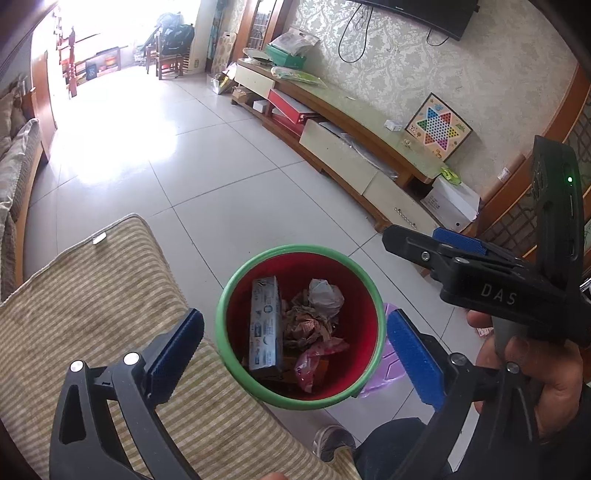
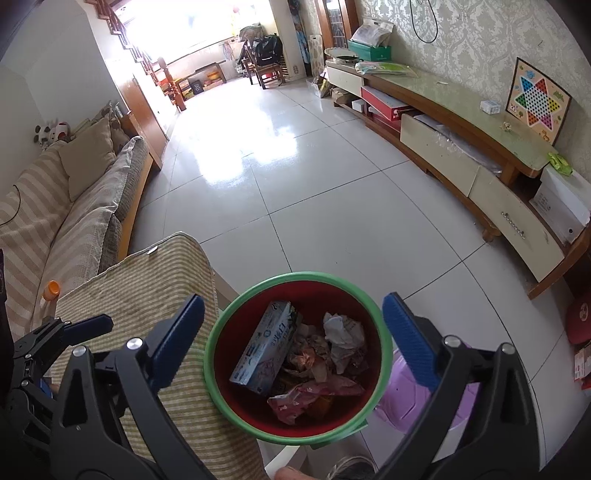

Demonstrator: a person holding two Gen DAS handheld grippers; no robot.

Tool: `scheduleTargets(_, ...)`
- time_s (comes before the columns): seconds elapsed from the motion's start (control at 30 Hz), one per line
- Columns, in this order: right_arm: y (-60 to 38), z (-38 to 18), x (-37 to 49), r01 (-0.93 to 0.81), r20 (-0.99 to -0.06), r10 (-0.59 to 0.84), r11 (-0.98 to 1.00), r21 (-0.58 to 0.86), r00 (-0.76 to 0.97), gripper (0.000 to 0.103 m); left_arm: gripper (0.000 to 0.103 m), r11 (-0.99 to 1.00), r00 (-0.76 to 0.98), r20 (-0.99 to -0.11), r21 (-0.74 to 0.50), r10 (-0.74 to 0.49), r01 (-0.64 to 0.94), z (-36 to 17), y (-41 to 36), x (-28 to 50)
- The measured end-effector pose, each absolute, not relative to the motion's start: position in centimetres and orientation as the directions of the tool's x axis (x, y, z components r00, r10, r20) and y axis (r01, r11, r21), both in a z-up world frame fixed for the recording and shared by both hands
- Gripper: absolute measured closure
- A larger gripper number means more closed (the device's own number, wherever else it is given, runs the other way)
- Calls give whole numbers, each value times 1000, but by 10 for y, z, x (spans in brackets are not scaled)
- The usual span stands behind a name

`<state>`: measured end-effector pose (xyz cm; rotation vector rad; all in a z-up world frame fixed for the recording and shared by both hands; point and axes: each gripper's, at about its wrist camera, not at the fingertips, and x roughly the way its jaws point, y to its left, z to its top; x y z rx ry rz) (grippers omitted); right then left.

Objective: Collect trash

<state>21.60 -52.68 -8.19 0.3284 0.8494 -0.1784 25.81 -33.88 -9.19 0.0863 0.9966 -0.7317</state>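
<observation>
Fingers [image 1: 177,347] of both grippers hanging spread and empty over bin [image 1: 229,295]; drop apparently finishing, so next likely seeking more trash beyond.

Daylight floods in from the far end of the room [image 2: 207,33], blown out to pure white in both views, with no detail there. Strong glare patches sit on the glossy floor tiles [image 1: 122,147], softer in the right wrist view [image 2: 255,147]. Foreground is evenly lit and shadows are soft and weak. The red bin interior [image 1: 325,273] is darker but readable. Heavy fisheye bending curves the TV cabinet [image 2: 461,122], and corners vignette to black. Focus is sharp overall, with no motion blur.
</observation>
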Motion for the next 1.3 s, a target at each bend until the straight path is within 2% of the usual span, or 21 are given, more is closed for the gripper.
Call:
scheduleTargets(0.37,-434,-12,181,196,-656,-68,973,123,751,5,8,893,592,-708,-123,-385,433,-31,-226,216)
scheduleTargets(0.57,-364,28,156,100,-591,-12,988,117,807,5,8,966,752,-616,-57,-233,253,7,-135,176)
scheduleTargets(0.9,-275,58,132,-34,-540,77,995,90,838,5,8,999,870,-492,45,38,-18,51,-33,112)
scheduleTargets(1.3,-226,68,107,-81,-523,96,995,51,847,5,8,997,861,-509,-41,29,-58,59,9,79)
